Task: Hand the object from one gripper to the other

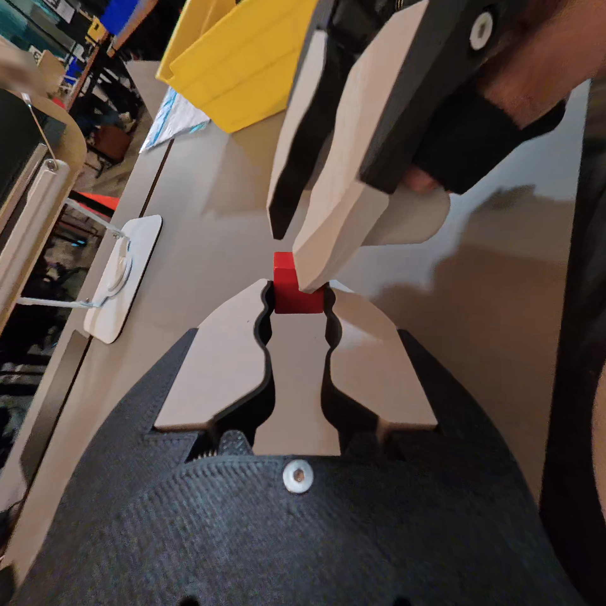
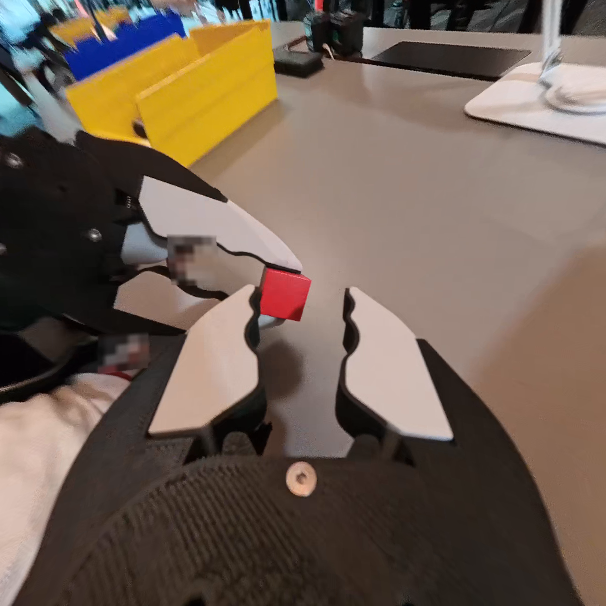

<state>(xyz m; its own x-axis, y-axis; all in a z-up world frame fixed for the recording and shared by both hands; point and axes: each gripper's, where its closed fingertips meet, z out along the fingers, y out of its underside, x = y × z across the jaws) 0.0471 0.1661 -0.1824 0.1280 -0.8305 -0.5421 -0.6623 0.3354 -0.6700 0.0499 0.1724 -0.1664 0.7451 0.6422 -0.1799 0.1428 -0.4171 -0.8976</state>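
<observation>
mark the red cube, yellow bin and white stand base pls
red cube (image 1: pixel 296 300): left wrist view, front face.
yellow bin (image 2: pixel 210 108): right wrist view, near side wall.
white stand base (image 1: pixel 123 278): left wrist view, flat plate.

Black printed grippers (image 1: pixel 298 296), white scalloped jaws

No legible text — labels too blurred

The red cube (image 1: pixel 296 296) is partly hidden behind the right gripper's (image 1: pixel 293 262) fingers (image 1: pixel 331 236), perhaps touching.
</observation>
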